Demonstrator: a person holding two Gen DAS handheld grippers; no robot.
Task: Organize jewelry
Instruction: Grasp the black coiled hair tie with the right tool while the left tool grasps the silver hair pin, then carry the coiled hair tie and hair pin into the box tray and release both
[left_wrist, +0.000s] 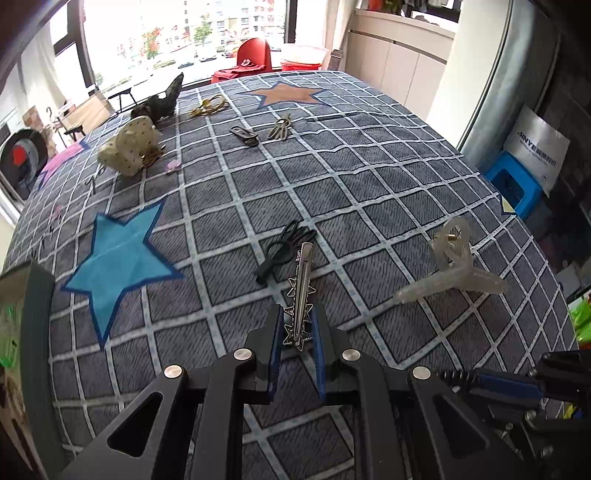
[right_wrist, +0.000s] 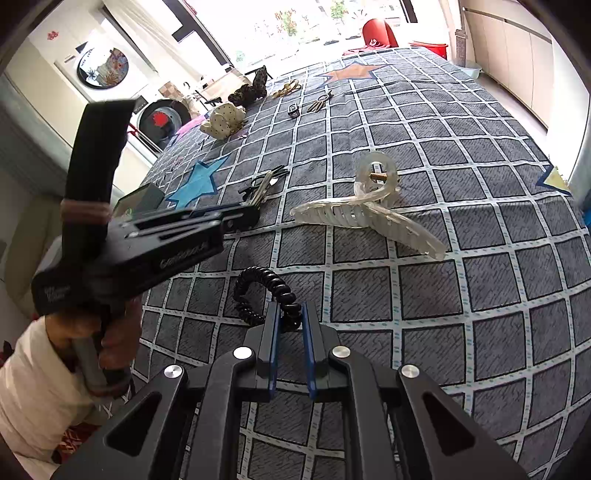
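Jewelry and hair pieces lie scattered over a checked bedspread (left_wrist: 369, 177) with star patches. Far left, near the window edge, sit a cream dotted bow clip (left_wrist: 129, 149) and a dark bow clip (left_wrist: 160, 101); further along that far edge are a gold hair tie (left_wrist: 208, 105), a small metal buckle clip (left_wrist: 243, 134) and a bronze claw piece (left_wrist: 280, 127).

Nearer, at the middle, a black clip (left_wrist: 284, 249) rests just behind a silver star-trimmed hair clip (left_wrist: 301, 291). The left gripper (left_wrist: 298, 326) has its blue pads closed on the near end of this silver clip, which still looks to be lying on the cloth.

To the right, well apart, a clear claw clip (left_wrist: 452, 264) lies on its side. Lower right, the right gripper (right_wrist: 288, 319) is clamped on a black coil hair tie (right_wrist: 264, 295), whose loop curls out to the left of the jaws on the cloth.

Both pickups look made, so the step in hand is grasping. Next, each piece calls for a straight lift clear of the cloth, kept firmly pinched, then carrying to wherever the pieces are being grouped; no box or tray is clearly in view.
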